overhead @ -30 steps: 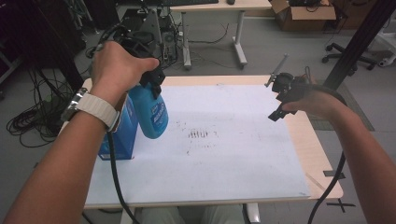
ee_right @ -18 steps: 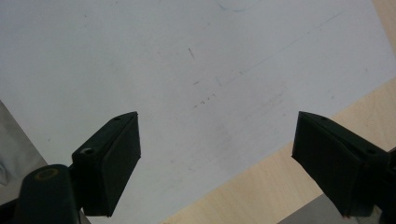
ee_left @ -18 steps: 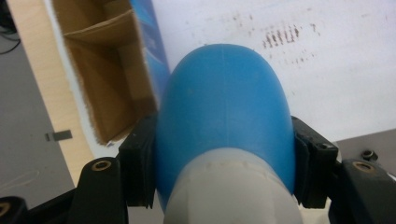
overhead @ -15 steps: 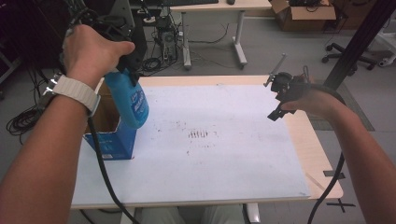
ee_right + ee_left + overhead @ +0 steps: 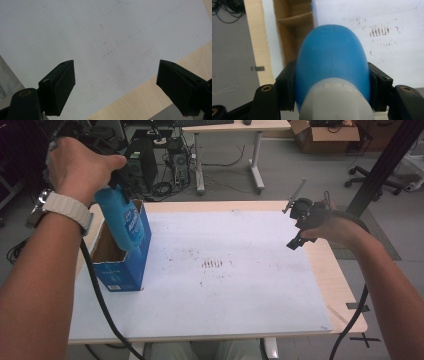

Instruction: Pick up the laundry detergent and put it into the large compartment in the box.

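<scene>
A blue bottle point(image 5: 122, 222) with a pale cap hangs base-down in my left gripper point(image 5: 114, 190), which a hand covers. The bottle's lower end dips into the open top of a blue cardboard box point(image 5: 120, 272) at the table's left side. In the left gripper view the bottle point(image 5: 332, 57) is clamped between both jaws of the left gripper point(image 5: 330, 85), with the box's brown inside and a divider point(image 5: 294, 21) beyond it. My right gripper point(image 5: 296, 227) hovers over the table's right side. In its own view the right gripper point(image 5: 116, 85) stands wide open, holding nothing.
A white sheet point(image 5: 250, 285) with dark smudges point(image 5: 215, 264) covers most of the wooden table point(image 5: 345, 295). Beyond the far edge stand desks, computer cases and cables point(image 5: 165, 165). A black post point(image 5: 385, 165) and an office chair rise at the right.
My left gripper carried the blue bottle leftward and away, from in front of the box to over its open top, where the base now dips in. The right gripper stayed put.
</scene>
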Motion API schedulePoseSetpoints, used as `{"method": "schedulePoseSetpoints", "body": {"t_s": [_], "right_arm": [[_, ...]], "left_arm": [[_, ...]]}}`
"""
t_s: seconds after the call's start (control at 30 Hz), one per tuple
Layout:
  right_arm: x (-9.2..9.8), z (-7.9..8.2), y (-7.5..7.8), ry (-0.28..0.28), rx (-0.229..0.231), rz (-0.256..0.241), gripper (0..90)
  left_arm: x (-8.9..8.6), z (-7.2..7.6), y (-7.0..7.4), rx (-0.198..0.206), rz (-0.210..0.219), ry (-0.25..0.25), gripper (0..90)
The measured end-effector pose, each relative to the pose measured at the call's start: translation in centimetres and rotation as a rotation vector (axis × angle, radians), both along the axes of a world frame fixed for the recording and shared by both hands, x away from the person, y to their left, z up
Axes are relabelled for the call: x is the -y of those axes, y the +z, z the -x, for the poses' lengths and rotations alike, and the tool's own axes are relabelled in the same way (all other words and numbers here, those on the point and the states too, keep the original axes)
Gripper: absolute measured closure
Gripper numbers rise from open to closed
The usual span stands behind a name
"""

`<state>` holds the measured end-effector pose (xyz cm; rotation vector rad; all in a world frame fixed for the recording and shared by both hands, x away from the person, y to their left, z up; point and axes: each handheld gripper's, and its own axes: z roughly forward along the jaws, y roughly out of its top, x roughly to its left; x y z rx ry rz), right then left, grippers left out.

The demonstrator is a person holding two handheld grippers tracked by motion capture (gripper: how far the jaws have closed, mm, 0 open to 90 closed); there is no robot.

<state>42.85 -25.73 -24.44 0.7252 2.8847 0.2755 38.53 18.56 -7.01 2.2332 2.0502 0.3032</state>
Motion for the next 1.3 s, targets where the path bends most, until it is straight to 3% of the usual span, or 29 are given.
{"method": "schedulePoseSetpoints", "body": {"t_s": [0.3,0.5,0.67,1.07,1.3], "right_arm": [[0.3,-0.2,0.0,-0.008,-0.003,0.000,15.3],[0.4,-0.2,0.0,-0.014,-0.003,-0.003,15.3],[0.6,-0.3,-0.1,-0.022,-0.005,-0.001,15.3],[0.4,-0.6,-0.6,-0.028,-0.012,0.008,15.3],[0.4,-0.5,-0.6,-0.033,-0.015,0.009,15.4]], "left_arm": [[-1.7,-0.6,-0.8,0.033,-0.028,0.028,37.6],[-3.2,-1.1,-1.9,0.055,-0.015,0.044,37.6],[-4.2,-1.6,-3.1,0.052,-0.033,0.041,37.6],[-5.7,-2.7,-7.8,0.032,-0.029,0.021,37.7],[-6.5,-3.0,-11.4,0.028,-0.025,0.014,37.6]]}}
